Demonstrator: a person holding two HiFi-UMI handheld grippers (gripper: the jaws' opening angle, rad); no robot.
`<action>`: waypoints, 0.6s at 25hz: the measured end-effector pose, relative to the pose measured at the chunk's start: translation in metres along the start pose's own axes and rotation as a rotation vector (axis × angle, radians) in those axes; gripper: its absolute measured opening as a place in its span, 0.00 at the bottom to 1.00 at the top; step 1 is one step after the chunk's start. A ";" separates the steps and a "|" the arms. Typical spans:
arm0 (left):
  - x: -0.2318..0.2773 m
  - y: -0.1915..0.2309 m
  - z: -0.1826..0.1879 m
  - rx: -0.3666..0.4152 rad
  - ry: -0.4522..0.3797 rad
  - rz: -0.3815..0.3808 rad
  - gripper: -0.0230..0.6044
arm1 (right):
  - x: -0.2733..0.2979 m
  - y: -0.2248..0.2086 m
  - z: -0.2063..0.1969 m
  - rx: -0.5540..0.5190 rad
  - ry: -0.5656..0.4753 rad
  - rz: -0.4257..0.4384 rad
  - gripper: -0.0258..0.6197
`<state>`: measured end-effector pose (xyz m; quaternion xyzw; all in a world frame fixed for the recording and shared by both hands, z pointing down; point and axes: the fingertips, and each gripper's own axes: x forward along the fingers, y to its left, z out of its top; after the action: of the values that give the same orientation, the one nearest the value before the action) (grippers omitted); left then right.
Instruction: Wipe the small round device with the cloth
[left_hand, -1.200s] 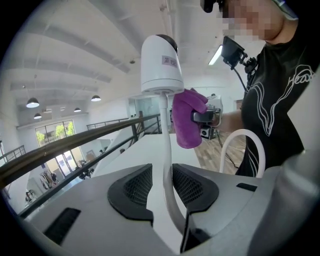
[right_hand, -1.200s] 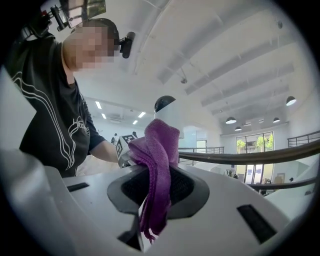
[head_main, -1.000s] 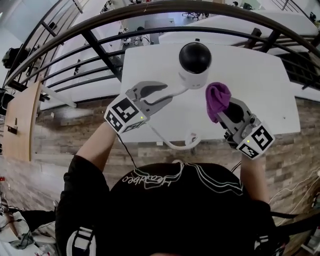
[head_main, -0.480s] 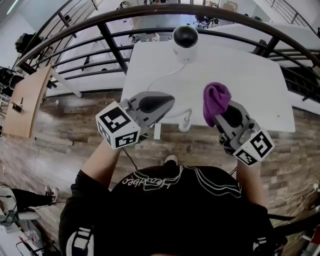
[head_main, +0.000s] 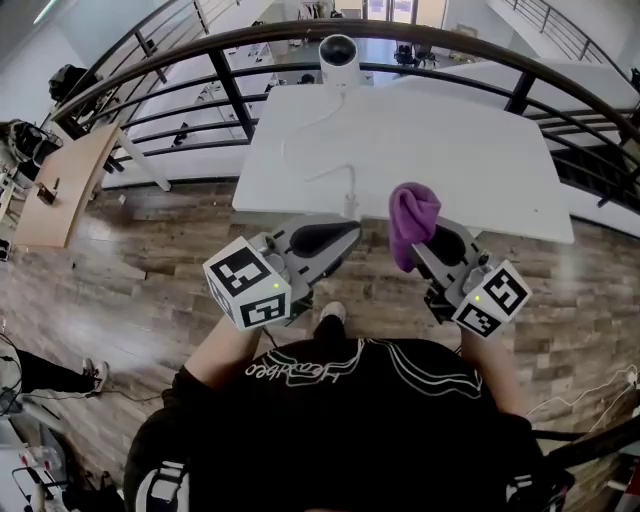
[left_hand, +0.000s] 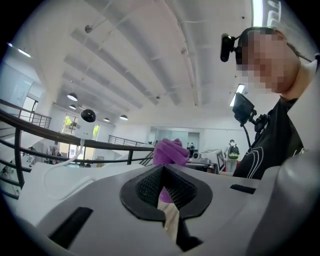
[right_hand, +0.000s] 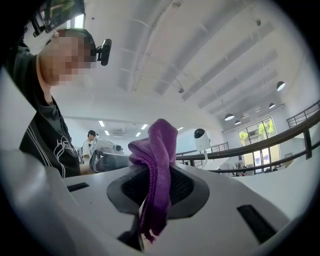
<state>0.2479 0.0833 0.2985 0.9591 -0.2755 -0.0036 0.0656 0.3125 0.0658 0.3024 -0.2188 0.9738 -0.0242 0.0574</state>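
The small round device (head_main: 338, 55), white with a black dome, stands at the far edge of the white table (head_main: 480, 150); its white cable (head_main: 330, 175) trails toward the near edge. Both grippers hover off the table's near side, well short of the device. My left gripper (head_main: 340, 238) is shut with nothing in it. My right gripper (head_main: 428, 245) is shut on the purple cloth (head_main: 412, 220), which bunches up above the jaws. In the left gripper view the device (left_hand: 88, 116) is far off at the left and the cloth (left_hand: 170, 151) shows beyond the closed jaws. The right gripper view shows the cloth (right_hand: 157, 170) hanging between the pads, with the device (right_hand: 200, 137) small behind it.
A dark metal railing (head_main: 230, 90) curves around the table's far side. Wood-plank floor (head_main: 140, 260) lies below the grippers. A wooden desk (head_main: 60, 180) stands at the left. In the distance, people stand among office tables.
The left jaws, open beside the device a second ago, have closed empty. Both grippers have drawn back from the table toward the person; the device now sits much farther away.
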 end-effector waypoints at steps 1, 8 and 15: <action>-0.003 -0.015 -0.006 -0.003 -0.004 0.005 0.05 | -0.011 0.011 -0.005 0.006 0.003 -0.003 0.14; -0.027 -0.062 -0.035 -0.051 -0.014 0.075 0.05 | -0.038 0.060 -0.030 0.061 0.035 0.034 0.14; -0.030 -0.060 -0.043 -0.151 -0.030 0.134 0.05 | -0.039 0.063 -0.036 0.121 0.060 0.076 0.14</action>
<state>0.2559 0.1548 0.3321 0.9306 -0.3389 -0.0341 0.1339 0.3163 0.1406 0.3372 -0.1770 0.9794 -0.0874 0.0422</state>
